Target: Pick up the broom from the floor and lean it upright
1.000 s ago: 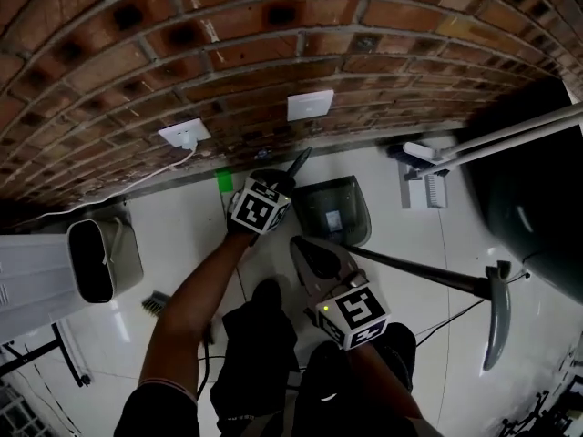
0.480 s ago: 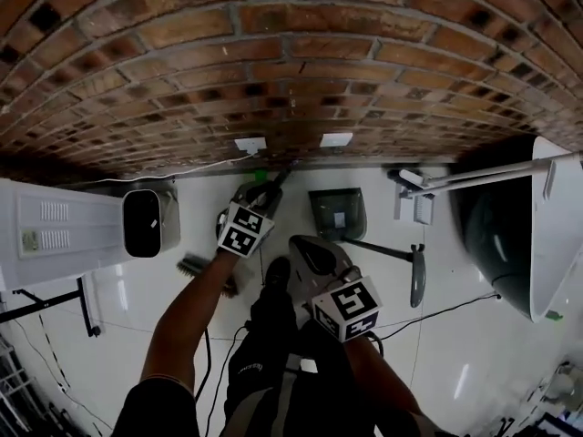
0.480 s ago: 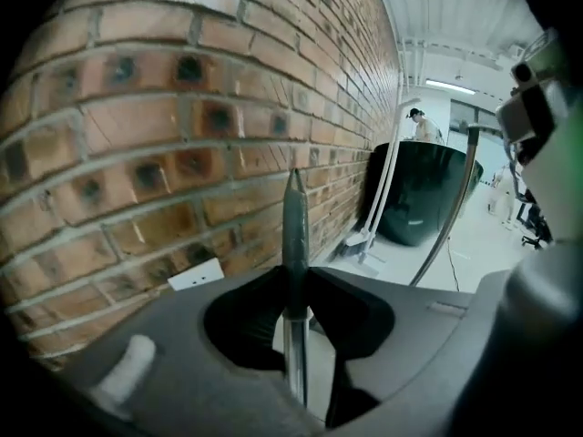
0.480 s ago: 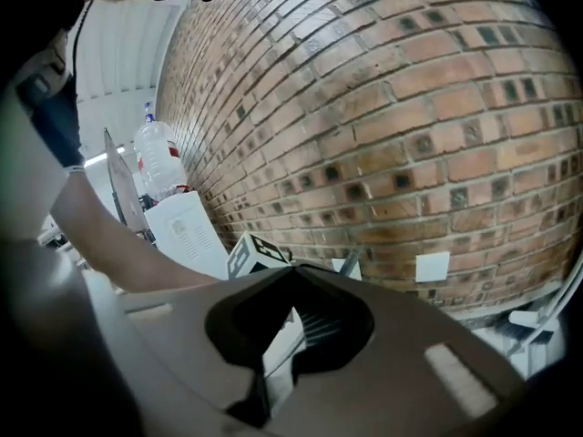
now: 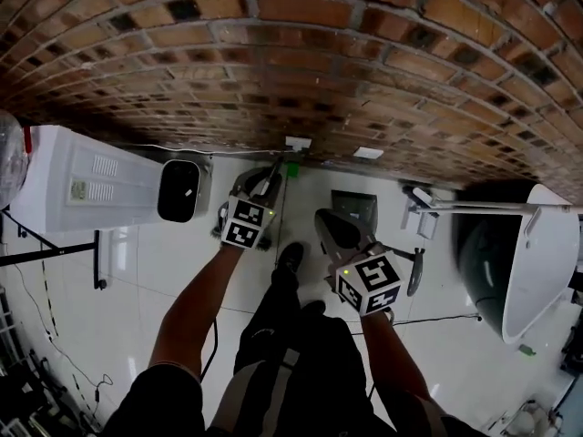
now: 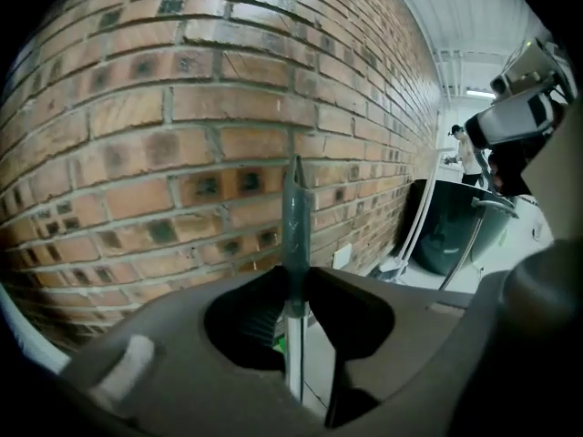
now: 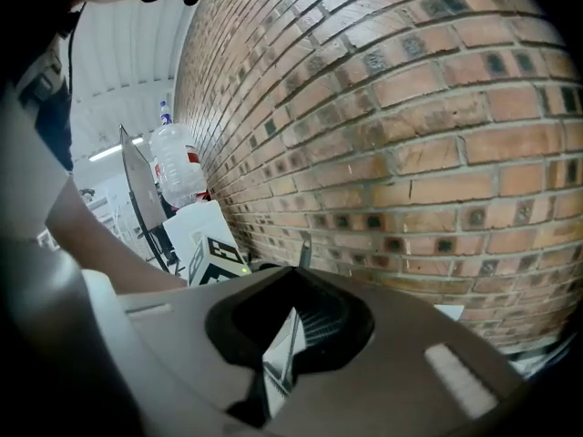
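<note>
The broom's dark green handle top (image 6: pixel 294 212) and metal shaft (image 6: pixel 292 353) stand almost upright in front of the brick wall (image 6: pixel 182 116). My left gripper (image 6: pixel 294 276) is shut on the shaft just under the green grip, and dark bristles show below in its hollow. In the head view the left gripper (image 5: pixel 261 186) holds the handle (image 5: pixel 276 171) close to the wall's foot. My right gripper (image 5: pixel 325 219) hangs to the right of it, shut and holding nothing. In the right gripper view the right gripper (image 7: pixel 296 271) points toward the broom's tip (image 7: pixel 303 251).
A dustpan (image 5: pixel 355 209) with a long handle lies on the tiled floor to the right. A white appliance (image 5: pixel 91 185) stands at the left, a large white tub (image 5: pixel 537 253) at the right. A white tool (image 5: pixel 421 200) lies by the wall, and cables cross the floor.
Both grippers have risen well above the floor as the person stood up. The broom rose with the left gripper, and its handle turned more upright toward the wall.
</note>
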`<state>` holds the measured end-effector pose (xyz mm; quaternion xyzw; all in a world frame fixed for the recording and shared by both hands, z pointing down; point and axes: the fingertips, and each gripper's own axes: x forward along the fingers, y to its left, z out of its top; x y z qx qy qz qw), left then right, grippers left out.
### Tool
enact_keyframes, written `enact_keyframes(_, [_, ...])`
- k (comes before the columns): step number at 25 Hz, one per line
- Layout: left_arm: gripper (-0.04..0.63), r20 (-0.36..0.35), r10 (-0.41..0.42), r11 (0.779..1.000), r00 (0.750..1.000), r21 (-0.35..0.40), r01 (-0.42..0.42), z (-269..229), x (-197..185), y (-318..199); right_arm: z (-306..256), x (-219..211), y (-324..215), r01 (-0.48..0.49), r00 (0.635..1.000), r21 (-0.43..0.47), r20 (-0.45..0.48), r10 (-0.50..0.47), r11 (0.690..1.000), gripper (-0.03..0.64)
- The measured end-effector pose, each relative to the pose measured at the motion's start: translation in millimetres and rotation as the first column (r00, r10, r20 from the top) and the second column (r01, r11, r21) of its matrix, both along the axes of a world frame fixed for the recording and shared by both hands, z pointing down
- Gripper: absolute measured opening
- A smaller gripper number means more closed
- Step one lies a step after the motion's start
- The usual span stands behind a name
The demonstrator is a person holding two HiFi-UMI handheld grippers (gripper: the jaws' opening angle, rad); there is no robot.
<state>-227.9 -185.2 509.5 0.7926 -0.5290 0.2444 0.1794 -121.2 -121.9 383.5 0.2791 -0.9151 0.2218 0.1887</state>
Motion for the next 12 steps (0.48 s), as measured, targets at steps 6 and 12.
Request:
enact_keyframes(6, [0.087,-0.021,-0.134,0.991,0.991,0.017,0.135,-36.8,-32.8,1.4,-32.9,-20.2,-17.2,0.049,0.998,0.019,-0.048,-0.048,0.999,0.002])
enact_keyframes(12, [0.091,-0.042,-0.258,0.966,0.965,-0.005,0.258,-51.6,-54.0,4.2,-42.0,-29.8,-26.9,0.06,0.995,0.02,-0.077,-0.058,0.998,0.002])
